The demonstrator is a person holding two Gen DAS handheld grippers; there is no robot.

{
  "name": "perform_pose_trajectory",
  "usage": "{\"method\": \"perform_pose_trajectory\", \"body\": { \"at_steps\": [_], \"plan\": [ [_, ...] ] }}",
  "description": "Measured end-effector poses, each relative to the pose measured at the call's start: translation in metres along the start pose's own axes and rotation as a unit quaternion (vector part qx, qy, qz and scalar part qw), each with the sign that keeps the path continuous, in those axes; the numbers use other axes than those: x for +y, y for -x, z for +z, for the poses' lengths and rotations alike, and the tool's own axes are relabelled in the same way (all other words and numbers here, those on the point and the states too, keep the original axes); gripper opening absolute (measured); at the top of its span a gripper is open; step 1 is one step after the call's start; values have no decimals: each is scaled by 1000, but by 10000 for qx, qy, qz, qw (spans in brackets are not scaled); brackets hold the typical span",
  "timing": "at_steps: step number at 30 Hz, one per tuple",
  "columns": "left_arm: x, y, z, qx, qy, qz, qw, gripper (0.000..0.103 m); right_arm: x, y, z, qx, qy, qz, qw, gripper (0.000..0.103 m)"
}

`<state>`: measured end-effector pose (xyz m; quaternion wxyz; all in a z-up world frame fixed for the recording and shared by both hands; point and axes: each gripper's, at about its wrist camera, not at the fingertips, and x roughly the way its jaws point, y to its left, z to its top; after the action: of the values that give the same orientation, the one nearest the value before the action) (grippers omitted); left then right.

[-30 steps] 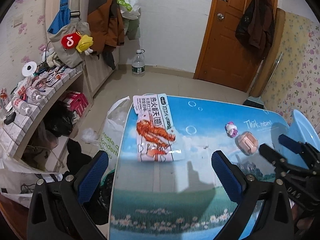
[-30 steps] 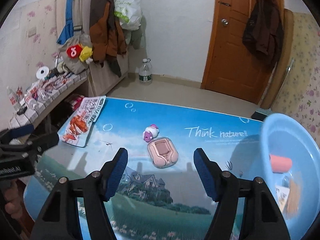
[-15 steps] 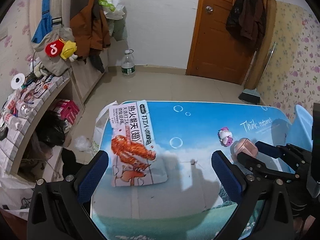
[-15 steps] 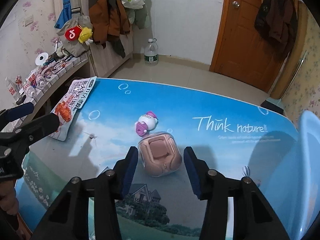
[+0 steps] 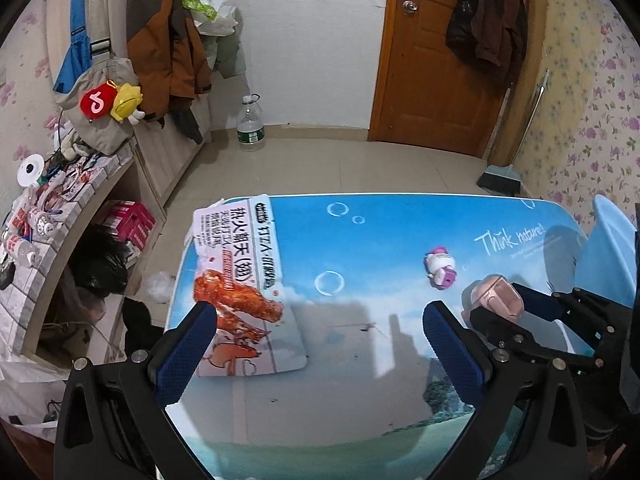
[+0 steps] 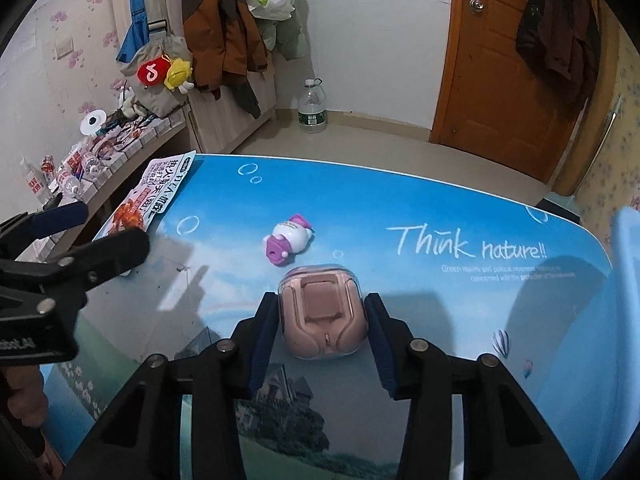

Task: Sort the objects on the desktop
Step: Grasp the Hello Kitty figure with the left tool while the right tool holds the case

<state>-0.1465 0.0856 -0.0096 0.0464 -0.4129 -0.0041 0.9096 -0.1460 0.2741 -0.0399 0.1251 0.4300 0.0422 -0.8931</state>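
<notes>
The pink earbud case (image 6: 323, 314) has a clear, glossy shell over a rounded pink body with a square raised panel on top. It sits on the bench (image 6: 400, 200), near the middle of its printed blue sky scene, between the two blue pads of the right gripper (image 6: 322, 320). The jaws are closing on it; the pads stand just against its sides, but a firm press cannot be told, so it counts as not yet clenched.

Just beyond the case lies a small white and purple toy figure (image 6: 289, 238), tipped on its side, close to the case but apart from it. Well to the left, a flat snack packet (image 5: 240, 284) printed with red fried pieces and dark lettering lies at the bench's left edge, its far end reaching over the rim. At the right edge stands a light blue basin (image 6: 628, 280), only its wall in view. Nothing lies between the case and the basin apart from bare bench top with white lettering.

The left gripper (image 5: 320, 344) hangs over the near part of the snack packet, tilted downward, its blue pads spread wide with nothing between them. In the right wrist view a hand (image 6: 22, 396) shows beneath it at the left edge. The right gripper also points steeply down toward the bench.
</notes>
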Motion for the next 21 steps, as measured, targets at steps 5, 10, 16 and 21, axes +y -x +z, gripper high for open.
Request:
{"method": "perform_pose_trajectory", "body": {
  "at_steps": [5,10,16,21],
  "plan": [
    [-17,2,4,-104,-119,-140,9998,103,-2,26,-19,-121,-18,-44,9999,45],
    [-42,-9,10,25,-256,-332,9991,103,-7,42,-41,-91,-119,-42,9999,44],
    [-72,-25,15,105,-500,-472,9976,103,-23,58,-59,-97,-342,-45,9994,44],
    [-86,-44,19,266,-584,-413,9971,86,-34,64,-69,-123,-426,-68,9990,44]
  ]
}}
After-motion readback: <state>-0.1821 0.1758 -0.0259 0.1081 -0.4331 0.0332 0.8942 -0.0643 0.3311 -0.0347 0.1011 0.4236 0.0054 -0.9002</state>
